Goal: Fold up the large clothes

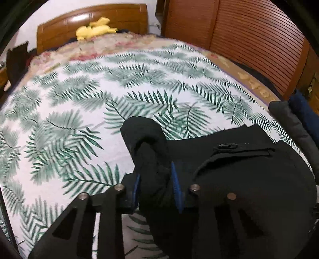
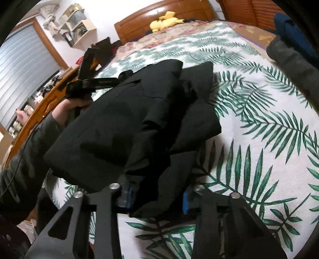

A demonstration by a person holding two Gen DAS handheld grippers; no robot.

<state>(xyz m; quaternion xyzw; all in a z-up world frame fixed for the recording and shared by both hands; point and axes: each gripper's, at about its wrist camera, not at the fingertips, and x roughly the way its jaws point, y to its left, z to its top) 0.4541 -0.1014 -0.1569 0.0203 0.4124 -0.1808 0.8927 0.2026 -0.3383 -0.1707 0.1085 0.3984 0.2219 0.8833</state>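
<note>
A large black garment [image 2: 129, 119] lies bunched and partly folded on the bed's leaf-print sheet [image 2: 259, 129]. In the left wrist view the garment [image 1: 249, 179] fills the lower right, with a black button [image 1: 227, 146] on a flap. My left gripper [image 1: 156, 185] is shut on a thick fold of the black cloth between its blue pads. My right gripper [image 2: 156, 197] is shut on another edge of the garment, near the bed's near side. The left gripper also shows in the right wrist view [image 2: 93, 83], held by a hand at the garment's far left.
A yellow plush toy [image 1: 95, 29] lies by the wooden headboard [image 1: 119, 16]. A grey rolled cloth [image 1: 289, 119] and a dark blue cloth [image 1: 305, 107] lie at the bed's right edge. A wooden slatted wardrobe [image 1: 249, 39] stands to the right. A dresser [image 2: 39, 107] with clutter stands to the left.
</note>
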